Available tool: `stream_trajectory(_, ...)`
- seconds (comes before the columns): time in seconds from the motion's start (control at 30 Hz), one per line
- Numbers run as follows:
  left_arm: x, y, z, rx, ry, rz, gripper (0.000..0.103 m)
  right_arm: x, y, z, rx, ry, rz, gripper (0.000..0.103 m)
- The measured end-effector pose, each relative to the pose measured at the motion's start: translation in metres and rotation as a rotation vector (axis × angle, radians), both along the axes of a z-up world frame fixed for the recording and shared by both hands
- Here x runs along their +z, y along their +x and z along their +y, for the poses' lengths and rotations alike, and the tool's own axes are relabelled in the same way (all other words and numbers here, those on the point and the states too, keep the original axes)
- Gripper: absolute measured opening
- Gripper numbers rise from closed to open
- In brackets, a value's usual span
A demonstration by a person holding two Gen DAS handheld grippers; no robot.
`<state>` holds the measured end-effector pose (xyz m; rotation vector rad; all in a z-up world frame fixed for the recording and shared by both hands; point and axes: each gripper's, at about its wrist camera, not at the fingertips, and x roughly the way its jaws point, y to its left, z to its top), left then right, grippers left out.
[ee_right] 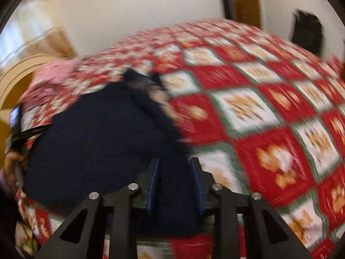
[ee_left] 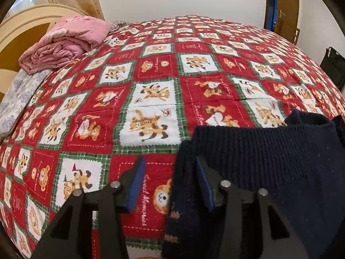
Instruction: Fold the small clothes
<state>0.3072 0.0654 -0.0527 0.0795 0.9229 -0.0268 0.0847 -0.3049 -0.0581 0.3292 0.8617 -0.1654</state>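
Note:
A small dark navy knit sweater [ee_left: 269, 157] lies on the red bear-patterned bedspread [ee_left: 151, 82]. My left gripper [ee_left: 170, 181] is open at the sweater's left edge. A fold of navy knit hangs between its blue pads, against the right pad [ee_left: 204, 185]. In the right wrist view, which is motion-blurred, the sweater [ee_right: 97, 142] spreads to the left. My right gripper [ee_right: 175, 185] is open, with the sweater's right edge lying between its fingers. The left hand-held gripper [ee_right: 16, 125] shows at the far left edge.
A folded pink quilt [ee_left: 64, 43] and a grey patterned cover [ee_left: 19, 99] lie at the bed's far left by the wooden headboard [ee_left: 21, 28]. A dark doorway [ee_left: 273, 4] and a black bag [ee_left: 334, 64] stand at the far right.

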Motion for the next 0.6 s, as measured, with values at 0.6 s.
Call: stream_trajectory(0.6,-0.002,-0.001,-0.002,0.008,0.039,-0.019,0.059,0.023,0.175,0.070,0.279,-0.158,0.008,0.030)
